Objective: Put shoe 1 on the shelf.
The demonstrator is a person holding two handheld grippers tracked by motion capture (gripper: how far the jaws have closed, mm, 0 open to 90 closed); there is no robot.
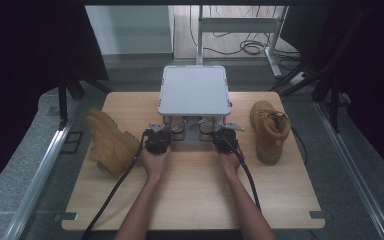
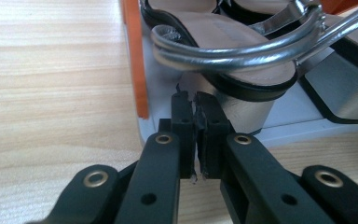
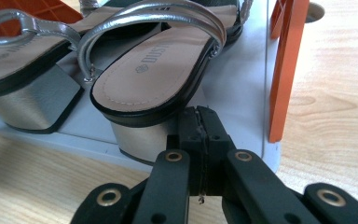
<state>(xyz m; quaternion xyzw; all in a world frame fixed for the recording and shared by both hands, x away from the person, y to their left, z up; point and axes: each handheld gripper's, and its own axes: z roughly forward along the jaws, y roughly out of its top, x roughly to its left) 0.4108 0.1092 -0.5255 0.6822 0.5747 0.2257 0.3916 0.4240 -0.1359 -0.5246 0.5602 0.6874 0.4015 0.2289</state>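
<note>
A pair of silver block-heel sandals (image 1: 192,127) stands on the lower grey plate (image 3: 242,93) of a small rack with a grey top (image 1: 195,90) and orange legs (image 3: 284,70). My left gripper (image 1: 161,132) sits at the rack's front left, shut with nothing between its jaws. In the left gripper view its tips (image 2: 195,100) are just in front of one sandal's silver heel (image 2: 247,112). My right gripper (image 1: 222,132) is at the front right, also shut and empty. Its tips (image 3: 199,114) rest close to the heel of the other sandal (image 3: 154,70).
A tan boot (image 1: 111,142) lies on its side on the wooden table (image 1: 195,195) to the left of the rack. A second tan boot (image 1: 270,130) stands to the right. Black cables trail from both grippers toward the near edge.
</note>
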